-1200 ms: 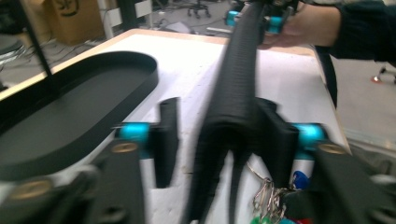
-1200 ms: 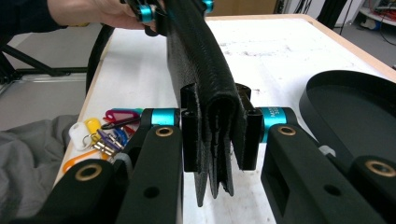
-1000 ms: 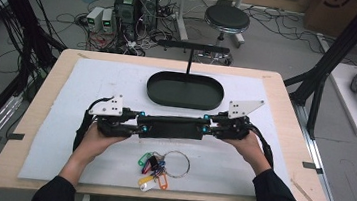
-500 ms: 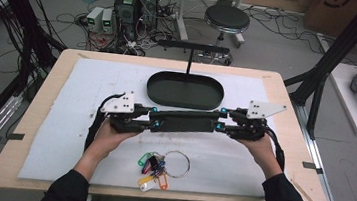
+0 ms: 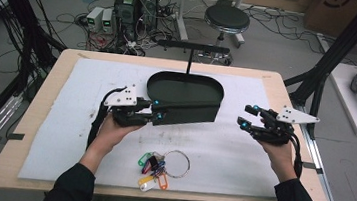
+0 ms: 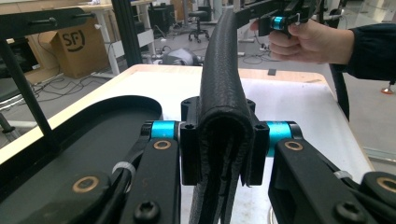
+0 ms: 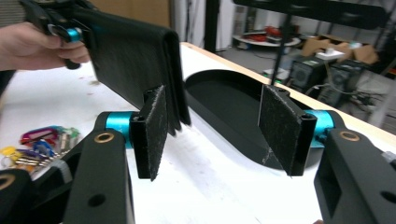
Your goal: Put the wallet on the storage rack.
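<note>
A long black folded leather wallet (image 5: 188, 112) hangs level above the white mat, just in front of the black oval tray (image 5: 186, 78). My left gripper (image 5: 157, 114) is shut on the wallet's left end; in the left gripper view the wallet (image 6: 224, 88) is pinched between its pads, fold uppermost. My right gripper (image 5: 245, 117) stands apart, to the right of the wallet's free end. Its jaws have just been opening, and in the right gripper view the right gripper (image 7: 219, 130) has nothing between its pads, with the wallet (image 7: 135, 56) farther off.
A ring with coloured key tags (image 5: 157, 167) lies on the mat near the front edge. A thin post with a black crossbar (image 5: 193, 47) rises behind the tray. The table's right edge is near my right hand.
The right gripper has let go of the wallet's right end, opened, and moved away to the right. The left gripper still holds the wallet, now a little nearer the tray.
</note>
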`<state>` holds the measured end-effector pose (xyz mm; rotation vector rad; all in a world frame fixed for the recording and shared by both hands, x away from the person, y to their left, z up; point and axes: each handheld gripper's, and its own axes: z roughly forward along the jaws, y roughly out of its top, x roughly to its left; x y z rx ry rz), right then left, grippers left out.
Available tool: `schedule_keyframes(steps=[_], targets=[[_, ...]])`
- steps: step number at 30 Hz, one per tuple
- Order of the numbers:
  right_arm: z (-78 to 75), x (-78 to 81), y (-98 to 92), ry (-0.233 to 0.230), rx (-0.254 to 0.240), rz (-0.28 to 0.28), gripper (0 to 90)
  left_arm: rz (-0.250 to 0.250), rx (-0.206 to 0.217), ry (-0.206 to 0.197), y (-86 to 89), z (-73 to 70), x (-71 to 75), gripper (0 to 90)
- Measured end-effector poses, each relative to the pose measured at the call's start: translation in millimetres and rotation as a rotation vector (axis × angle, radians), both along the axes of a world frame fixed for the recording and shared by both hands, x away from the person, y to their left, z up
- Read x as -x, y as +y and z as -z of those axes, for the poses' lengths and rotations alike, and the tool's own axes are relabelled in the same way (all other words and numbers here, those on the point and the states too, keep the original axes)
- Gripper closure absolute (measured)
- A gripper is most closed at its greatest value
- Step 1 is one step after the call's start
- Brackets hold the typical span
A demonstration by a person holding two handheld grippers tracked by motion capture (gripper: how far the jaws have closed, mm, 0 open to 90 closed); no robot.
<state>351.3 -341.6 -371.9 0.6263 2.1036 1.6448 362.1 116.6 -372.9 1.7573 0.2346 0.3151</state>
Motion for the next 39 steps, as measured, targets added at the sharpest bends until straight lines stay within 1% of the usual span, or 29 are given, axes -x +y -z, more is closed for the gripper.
schedule_keyframes(steps=[1,2,4,5,6,7,8,9,10,11,12,13,17,18,19,22,23,24,25,28,30,31,32,33,34,36,37,38,39], targets=[[1.0,0.8,-2.6,0.002,-0.003,0.018,42.0,-0.005,-0.004,0.002,-0.8,-1.0,-1.1,73.6],[1.0,0.8,-2.6,0.002,-0.003,0.018,42.0,-0.012,-0.004,0.003,-1.6,-1.6,-2.4,73.6],[2.6,1.1,-7.8,0.005,-0.01,0.051,41.4,-0.023,-0.006,0.004,-2.4,-2.8,-5.4,73.5],[4.2,1.6,-12.4,0.003,-0.018,0.087,41.1,-0.026,-0.007,0.004,-2.8,-3.4,-7.1,73.6],[5.2,1.5,-14.2,-0.002,-0.013,0.11,41.1,-0.031,-0.008,0.004,-3.2,-4.3,-8.7,73.6],[5.2,1.5,-14.2,-0.002,-0.013,0.11,41.1,-0.038,-0.005,-0.001,-3.4,-4.4,-9.9,73.6],[6.3,1.5,-15.8,0.006,-0.01,0.124,41.0,-0.041,-0.002,0.001,-3.3,-4.7,-11.4,73.6],[8.5,1.5,-18.5,0.008,-0.008,0.148,41.1,-0.054,-0.009,0.005,-3.7,-5.9,-14.2,73.6],[8.5,1.5,-18.5,0.008,-0.008,0.148,41.1,-0.054,-0.009,0.005,-3.7,-5.9,-14.2,73.6],[10.2,1.1,-20.9,0.015,-0.006,0.162,41.0,-0.071,-0.015,0.004,-3.5,-7.1,-17.4,73.6],[10.7,0.4,-21.8,0.011,-0.004,0.171,41.0,-0.071,-0.015,0.004,-3.5,-7.1,-17.4,73.6],[11.1,0.3,-22.3,0.015,-0.007,0.178,40.9,-0.082,-0.015,0.006,-3.3,-8.6,-21.1,73.6],[11.6,0.4,-23.9,0.012,-0.005,0.192,40.9,-0.102,-0.008,0.004,-4.3,-10.4,-26.0,73.6],[11.6,0.4,-23.9,0.012,-0.005,0.192,40.9,-0.103,-0.014,0.006,-4.7,-11.4,-28.2,73.6],[12.0,0.5,-24.8,0.011,-0.003,0.199,40.9,-0.114,-0.012,-0.003,-6.5,-11.7,-31.2,73.6],[12.7,0.1,-26.5,0.013,-0.006,0.208,40.9,-0.122,-0.013,0.002,-8.1,-11.5,-35.4,73.6],[12.9,0.1,-27.1,0.014,-0.007,0.213,40.9,-0.135,-0.024,0.003,-10.1,-11.7,-39.8,73.6],[13.0,-0.3,-28.1,0.01,-0.006,0.216,40.9,-0.135,-0.024,0.003,-10.1,-11.7,-39.8,73.6],[13.2,-0.4,-28.7,0.012,-0.009,0.217,40.9,-0.147,-0.024,0.004,-12.0,-12.1,-45.0,73.6],[13.6,-0.5,-30.5,0.012,-0.012,0.222,40.9,-0.169,-0.018,0.001,-16.3,-13.1,-53.3,73.6],[13.7,-0.5,-30.9,0.012,-0.012,0.227,40.9,-0.176,-0.017,-0.003,-18.0,-13.2,-55.9,73.6],[13.9,-0.9,-31.9,0.012,-0.014,0.229,40.9,-0.19,-0.015,-0.004,-21.0,-13.4,-61.5,73.6],[13.9,-0.9,-31.9,0.012,-0.014,0.229,40.9,-0.19,-0.015,-0.004,-21.0,-13.4,-61.5,73.6],[14.1,-1.2,-32.3,0.012,-0.015,0.231,40.8,-0.204,-0.016,-0.004,-23.8,-13.0,-67.0,73.6],[14.2,-1.2,-32.5,0.015,-0.016,0.231,40.9,-0.204,-0.016,-0.004,-23.8,-13.0,-67.0,73.6],[14.3,-1.4,-32.6,0.014,-0.016,0.231,40.9,-0.22,-0.017,0.0,-26.8,-11.5,-72.6,73.5],[14.2,-1.3,-32.7,0.016,-0.021,0.233,40.9,-0.237,-0.022,0.002,-29.3,-9.5,-78.1,73.6],[14.2,-1.3,-32.7,0.016,-0.021,0.233,40.9,-0.237,-0.022,0.002,-29.3,-9.5,-78.1,73.5],[14.2,-1.8,-33.4,0.01,-0.019,0.235,40.6,-0.249,-0.022,0.004,-30.7,-8.2,-80.7,73.6]])
